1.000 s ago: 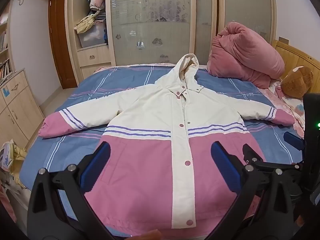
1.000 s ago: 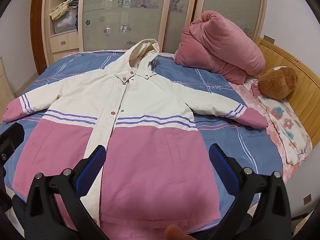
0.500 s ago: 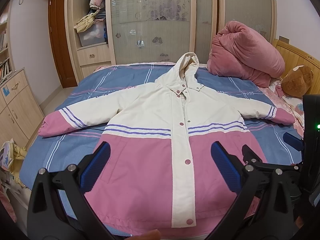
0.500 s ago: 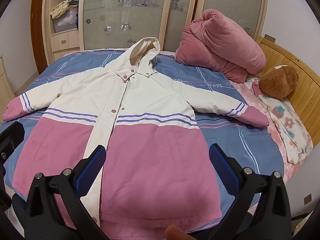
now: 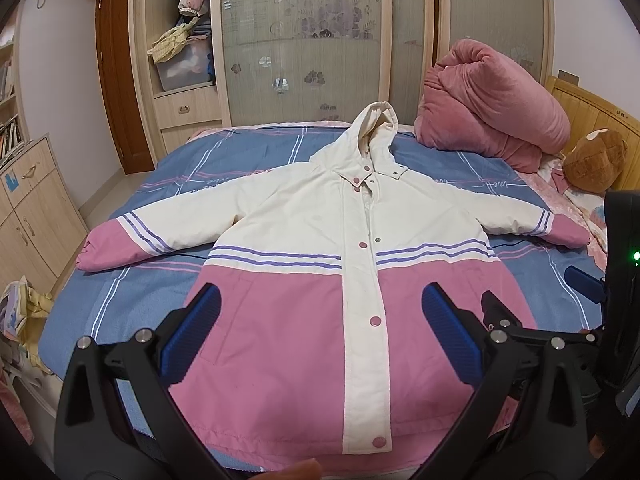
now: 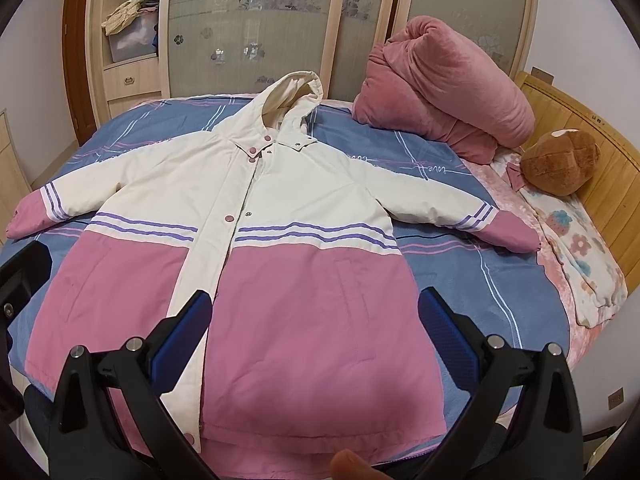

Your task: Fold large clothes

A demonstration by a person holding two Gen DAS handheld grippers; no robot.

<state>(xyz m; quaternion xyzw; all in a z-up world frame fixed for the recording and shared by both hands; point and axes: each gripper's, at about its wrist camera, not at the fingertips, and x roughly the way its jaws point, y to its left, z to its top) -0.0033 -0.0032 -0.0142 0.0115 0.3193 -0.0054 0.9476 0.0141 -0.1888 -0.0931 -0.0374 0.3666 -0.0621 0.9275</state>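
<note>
Both tongs wide, empty, above jacket.

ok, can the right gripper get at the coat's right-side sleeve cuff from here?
Probably yes. The right gripper is open and empty above the coat hem, and the pink cuff lies flat on the bedspread uncovered. The pillow sits just beyond it.

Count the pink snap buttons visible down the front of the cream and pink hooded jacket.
5 on the cream and pink hooded jacket: collar, chest, waist, hem, and one at the hood's base. Others may be hidden.
</note>
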